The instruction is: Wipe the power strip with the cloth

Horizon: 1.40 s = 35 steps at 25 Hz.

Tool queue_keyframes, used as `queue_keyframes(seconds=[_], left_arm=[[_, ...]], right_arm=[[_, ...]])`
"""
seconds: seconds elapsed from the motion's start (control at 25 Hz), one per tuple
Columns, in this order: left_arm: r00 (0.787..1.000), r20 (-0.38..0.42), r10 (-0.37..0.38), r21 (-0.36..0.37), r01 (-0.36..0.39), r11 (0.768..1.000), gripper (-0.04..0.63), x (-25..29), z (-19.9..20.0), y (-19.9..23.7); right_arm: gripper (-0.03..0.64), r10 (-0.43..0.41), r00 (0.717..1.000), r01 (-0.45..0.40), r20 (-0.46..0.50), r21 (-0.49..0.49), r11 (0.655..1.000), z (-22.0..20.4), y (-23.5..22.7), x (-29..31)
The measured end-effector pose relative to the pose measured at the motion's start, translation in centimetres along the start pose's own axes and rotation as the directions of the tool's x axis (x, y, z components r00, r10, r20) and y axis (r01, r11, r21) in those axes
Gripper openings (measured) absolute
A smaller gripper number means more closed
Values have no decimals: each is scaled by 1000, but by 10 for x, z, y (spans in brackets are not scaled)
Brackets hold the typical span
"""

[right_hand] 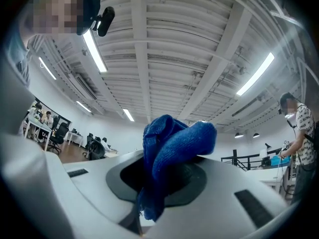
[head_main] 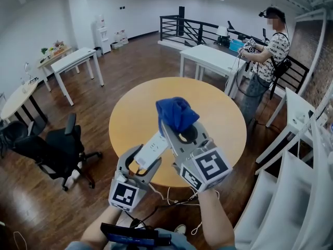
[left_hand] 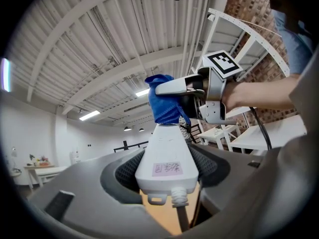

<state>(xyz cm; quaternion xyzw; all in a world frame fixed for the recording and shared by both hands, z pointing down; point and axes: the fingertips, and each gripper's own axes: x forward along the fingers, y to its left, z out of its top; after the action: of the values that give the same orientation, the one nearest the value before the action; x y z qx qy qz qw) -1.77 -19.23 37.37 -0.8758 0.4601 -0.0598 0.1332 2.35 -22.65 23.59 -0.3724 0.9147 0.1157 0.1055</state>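
Tabletop, round and of light wood, is seen under both grippers. Dark wood floor is spread around it, under white walls and a ribbed white ceiling with strip lights. White tables are set at the far left and far right, a black railing at the back. A black office chair is parked left of the round table. A person is stood at the far right table, and white shelving is seen near right.

The power strip is clamped between the left gripper jaws, held above the table's near edge, its cable hung below. The blue cloth is pinched in the right gripper and met with the strip's far end, which is partly hidden by it.
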Motion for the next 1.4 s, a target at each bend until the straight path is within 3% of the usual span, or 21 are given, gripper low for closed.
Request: queue_keyframes(seconds=[0.88,1.04,1.2,1.4], left_arm=[[999,-14,30,-23,-31,999,285,7,0,11],[999,1,35,-82,-35,996,285,4,0,16],[999,40,33,-181,-25,983,285,-3,-1,32],[996,75,51,-244,-31,969,284,-9,1,51]], right_arm=[[69,226,973,-219,-45,133,967,-32,110,1],[69,183,983,-181,-3,148,972,-26,106,-2],[69,67,993,-76,96,91,993,0,65,-19],[69,11,998,-17,69,86,996,-4,42,-31]])
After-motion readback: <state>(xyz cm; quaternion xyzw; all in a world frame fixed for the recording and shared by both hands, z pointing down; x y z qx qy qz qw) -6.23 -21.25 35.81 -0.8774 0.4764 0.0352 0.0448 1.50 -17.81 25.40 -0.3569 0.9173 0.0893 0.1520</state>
